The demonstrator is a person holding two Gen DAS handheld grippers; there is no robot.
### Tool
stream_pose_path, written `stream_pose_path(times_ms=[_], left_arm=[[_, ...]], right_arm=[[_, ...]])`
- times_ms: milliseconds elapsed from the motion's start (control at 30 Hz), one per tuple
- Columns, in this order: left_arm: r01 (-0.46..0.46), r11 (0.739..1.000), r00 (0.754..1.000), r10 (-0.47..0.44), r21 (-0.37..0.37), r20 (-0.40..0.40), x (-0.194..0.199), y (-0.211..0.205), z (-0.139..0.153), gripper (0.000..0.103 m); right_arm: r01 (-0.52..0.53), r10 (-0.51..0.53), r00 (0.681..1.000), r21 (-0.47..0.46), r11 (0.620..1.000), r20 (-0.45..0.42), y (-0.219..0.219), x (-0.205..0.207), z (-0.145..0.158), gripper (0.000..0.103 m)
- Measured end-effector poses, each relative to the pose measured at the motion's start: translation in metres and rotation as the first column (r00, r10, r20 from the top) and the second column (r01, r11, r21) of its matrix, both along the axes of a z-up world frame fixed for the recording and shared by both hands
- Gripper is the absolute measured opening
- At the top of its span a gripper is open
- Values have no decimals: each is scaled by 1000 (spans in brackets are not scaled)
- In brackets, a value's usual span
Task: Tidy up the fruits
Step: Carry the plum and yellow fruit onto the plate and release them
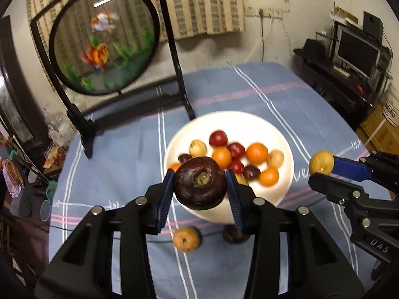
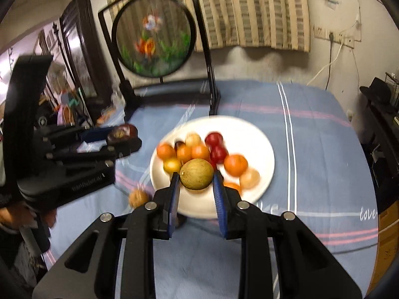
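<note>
A white plate (image 1: 279, 134) on the blue striped cloth holds several small fruits: orange, red, tan and dark purple. My left gripper (image 1: 200, 183) is shut on a dark purple fruit (image 1: 199, 182), held above the plate's near edge. My right gripper (image 2: 196, 178) is shut on a tan round fruit (image 2: 197, 173) above the plate's (image 2: 259, 134) near edge. That gripper also shows at the right of the left wrist view (image 1: 321, 168). The left gripper shows at the left of the right wrist view (image 2: 124, 137).
A tan fruit (image 1: 186, 238) and a dark fruit (image 1: 234, 235) lie on the cloth in front of the plate. A black stand with a round fish picture (image 1: 104, 42) stands at the back left. A desk with a monitor (image 1: 356, 52) is at the far right.
</note>
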State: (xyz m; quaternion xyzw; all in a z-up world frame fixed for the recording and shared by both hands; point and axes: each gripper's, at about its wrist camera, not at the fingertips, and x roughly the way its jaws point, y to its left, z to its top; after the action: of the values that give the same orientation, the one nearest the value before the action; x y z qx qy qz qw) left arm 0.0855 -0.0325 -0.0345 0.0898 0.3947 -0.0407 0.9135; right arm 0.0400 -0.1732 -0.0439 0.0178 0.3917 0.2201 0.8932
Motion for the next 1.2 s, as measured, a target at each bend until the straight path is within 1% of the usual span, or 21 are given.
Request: stream_pose_path(times_ms=[67, 167, 300, 433, 533, 733, 800, 1033, 1200], left_arm=[[-7, 1000, 1000, 7, 8, 22, 2, 1, 7, 42], [-9, 1000, 1000, 8, 6, 29, 3, 1, 11, 42], [-10, 1000, 1000, 9, 10, 21, 6, 1, 4, 42], [-13, 1000, 1000, 13, 10, 7, 10, 4, 0, 42], [-16, 999, 1000, 15, 33, 6, 10, 5, -5, 42], [-11, 999, 998, 13, 34, -60, 9, 9, -28, 42], [-10, 999, 997, 12, 34, -70, 8, 9, -33, 42], [0, 999, 996, 3, 40, -94, 5, 7, -41, 42], [8, 999, 995, -3, 48, -95, 6, 7, -41, 42]], right_arm=[[4, -4, 1000, 0, 1000, 22, 4, 5, 8, 27], [0, 0, 999, 3, 1000, 33, 8, 8, 13, 27], [-3, 3, 1000, 1, 1000, 29, 11, 10, 11, 27], [3, -3, 1000, -1, 1000, 12, 8, 11, 5, 27], [3, -3, 1000, 0, 1000, -3, 7, 8, 1, 27], [6, -7, 996, -9, 1000, -86, 2, -2, -27, 27], [7, -8, 994, -15, 1000, -105, 3, -5, -34, 27], [-1, -1, 991, -17, 1000, -131, 2, -13, -43, 27], [-4, 2, 992, -22, 1000, -124, 4, -12, -41, 27]])
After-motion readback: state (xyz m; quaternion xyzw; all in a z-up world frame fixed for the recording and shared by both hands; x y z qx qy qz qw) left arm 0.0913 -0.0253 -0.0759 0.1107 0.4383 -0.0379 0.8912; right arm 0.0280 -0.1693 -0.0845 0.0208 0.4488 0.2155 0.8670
